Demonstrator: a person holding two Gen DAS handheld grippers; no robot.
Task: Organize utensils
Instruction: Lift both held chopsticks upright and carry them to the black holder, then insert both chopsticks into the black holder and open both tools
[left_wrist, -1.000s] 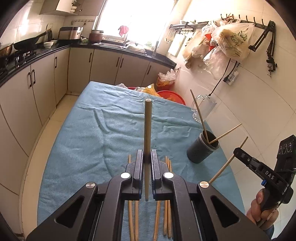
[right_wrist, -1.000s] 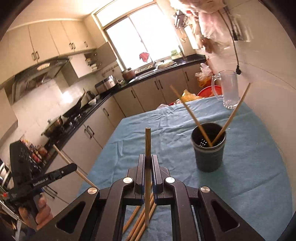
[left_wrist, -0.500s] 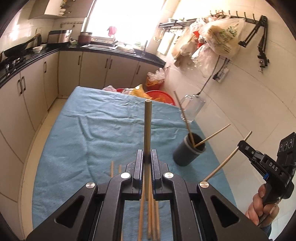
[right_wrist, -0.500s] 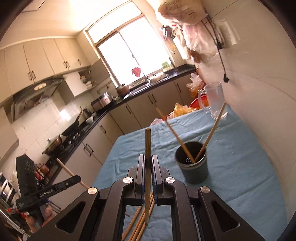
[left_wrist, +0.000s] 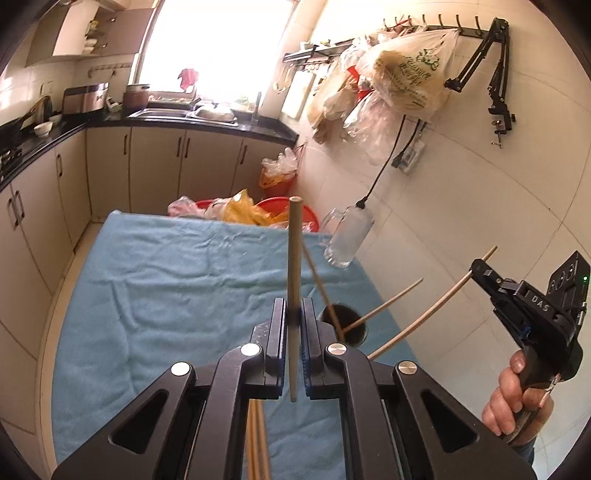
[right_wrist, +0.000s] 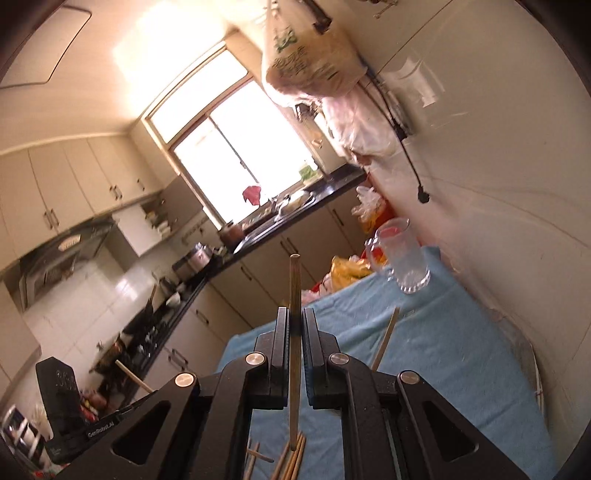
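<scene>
Two chopsticks (left_wrist: 354, 314) in dark holder (left_wrist: 345, 325), left view only.

The chopstick (left_wrist: 294, 273) looks like pale, matt wood. Matt black plastic with shiny metal screws makes up the left gripper (left_wrist: 294, 325). Soft, wrinkled blue cloth (left_wrist: 177, 295) covers the table. The mug (right_wrist: 404, 254) is clear glass, the wall tiles (left_wrist: 480, 206) glossy, the hanging bags (left_wrist: 410, 70) thin crinkled plastic.
</scene>
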